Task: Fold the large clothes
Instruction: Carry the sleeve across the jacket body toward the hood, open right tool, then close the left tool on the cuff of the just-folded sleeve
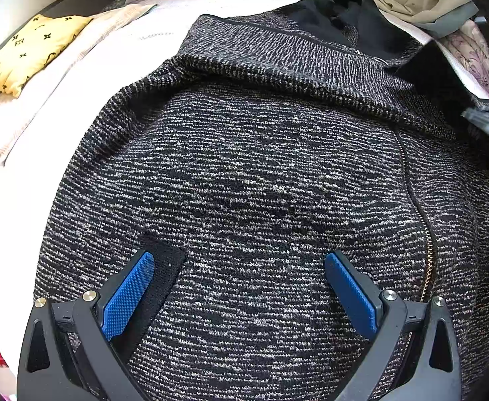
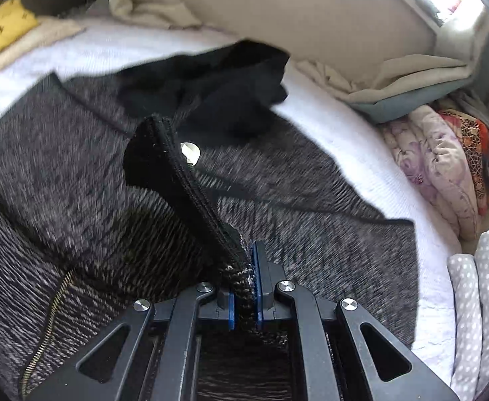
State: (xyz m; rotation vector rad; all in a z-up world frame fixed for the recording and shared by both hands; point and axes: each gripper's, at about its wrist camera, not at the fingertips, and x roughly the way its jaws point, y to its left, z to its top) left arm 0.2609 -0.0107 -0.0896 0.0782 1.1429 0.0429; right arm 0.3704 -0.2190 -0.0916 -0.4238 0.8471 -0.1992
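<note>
A black-and-grey knit zip jacket (image 1: 261, 173) lies spread on a white bed, with its black hood (image 1: 341, 16) at the far end and a brass zipper (image 1: 425, 257) down its right side. My left gripper (image 1: 239, 264) is open just above the jacket's lower body, with blue pads (image 1: 129, 297) wide apart and a black pocket trim by the left pad. My right gripper (image 2: 244, 267) is shut on a raised fold of the jacket's sleeve (image 2: 191, 183), lifting it above the jacket body (image 2: 60, 167). The right gripper's edge shows in the left wrist view (image 1: 488, 127).
A yellow patterned pillow (image 1: 27, 50) and a beige blanket (image 1: 44, 100) lie at the left. Crumpled beige and grey bedding (image 2: 411, 77), a floral quilt (image 2: 445, 167) and a dotted white pillow (image 2: 481, 294) crowd the right. White sheet (image 2: 361, 133) shows around the jacket.
</note>
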